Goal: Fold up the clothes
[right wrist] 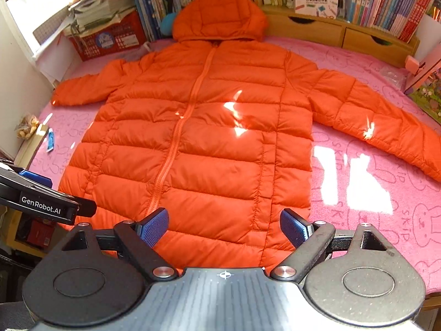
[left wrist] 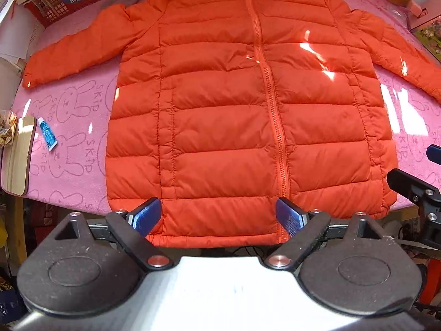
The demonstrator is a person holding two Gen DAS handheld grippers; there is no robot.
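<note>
An orange hooded puffer jacket [left wrist: 220,110] lies flat and zipped on a pink rabbit-print cloth [left wrist: 71,127], sleeves spread to both sides, hem toward me. It also shows in the right wrist view [right wrist: 209,138], with the hood [right wrist: 220,19] at the far end. My left gripper [left wrist: 219,215] is open and empty, hovering over the hem near the zipper's lower end. My right gripper [right wrist: 224,226] is open and empty, over the hem's right part. The right gripper's body shows at the left view's right edge [left wrist: 413,190]; the left gripper's body shows at the right view's left edge [right wrist: 41,201].
A small blue-and-white tube [left wrist: 48,133] and a wooden board [left wrist: 19,157] lie on the cloth's left edge. A red crate [right wrist: 110,38] stands at the back left. Bookshelves and wooden drawers [right wrist: 344,33] line the back. A pink stand [right wrist: 421,69] sits far right.
</note>
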